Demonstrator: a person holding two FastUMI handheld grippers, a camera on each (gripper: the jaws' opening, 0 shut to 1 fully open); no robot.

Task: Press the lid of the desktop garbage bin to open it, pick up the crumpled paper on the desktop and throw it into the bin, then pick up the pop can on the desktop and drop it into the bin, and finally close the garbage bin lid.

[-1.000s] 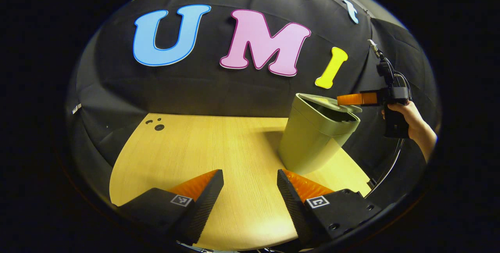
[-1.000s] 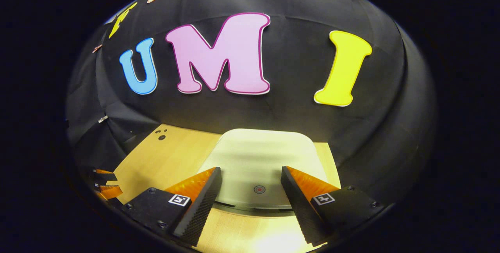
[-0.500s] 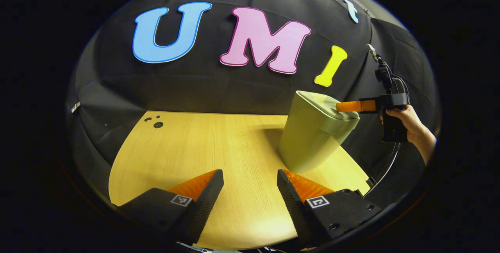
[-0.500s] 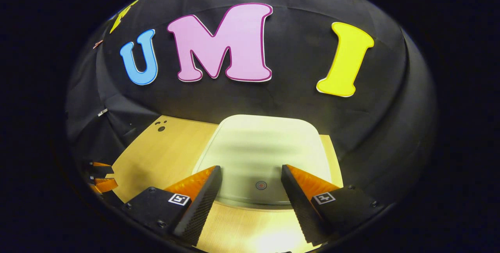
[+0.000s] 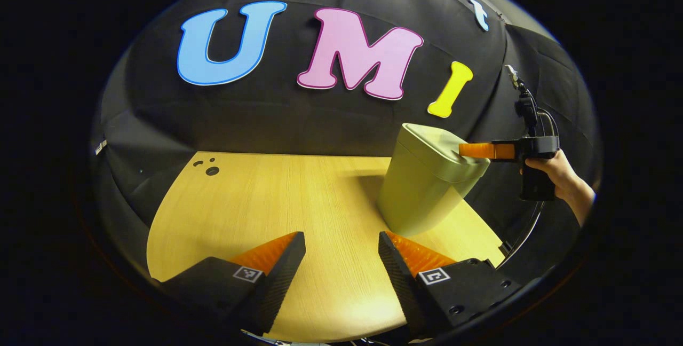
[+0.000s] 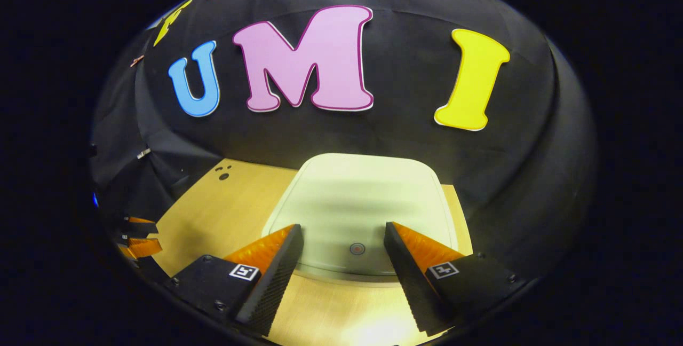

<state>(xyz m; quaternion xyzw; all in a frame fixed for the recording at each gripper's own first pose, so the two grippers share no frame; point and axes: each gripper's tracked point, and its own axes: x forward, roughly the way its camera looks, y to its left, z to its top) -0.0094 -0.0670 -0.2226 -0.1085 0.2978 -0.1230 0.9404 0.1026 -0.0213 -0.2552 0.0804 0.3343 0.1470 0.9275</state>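
The lid (image 6: 356, 202) is best pressed squarely at its marked spot (image 6: 357, 249) by the right gripper (image 6: 341, 252), jaws wide; left gripper (image 5: 341, 252) jaws wide over the counter (image 5: 277, 202)

The garbage bin (image 5: 427, 186) is standing on the right part of the counter (image 5: 277, 202), blocking passage there, its lid (image 6: 357, 202) lying shut. The right gripper (image 6: 341, 234) is hovering just above the lid's near edge, jaws apart. Bare counter is stretching wide in front of the left gripper (image 5: 341, 242), whose jaws are also parted. The booth's wall (image 5: 299, 122) is closing off the far side.
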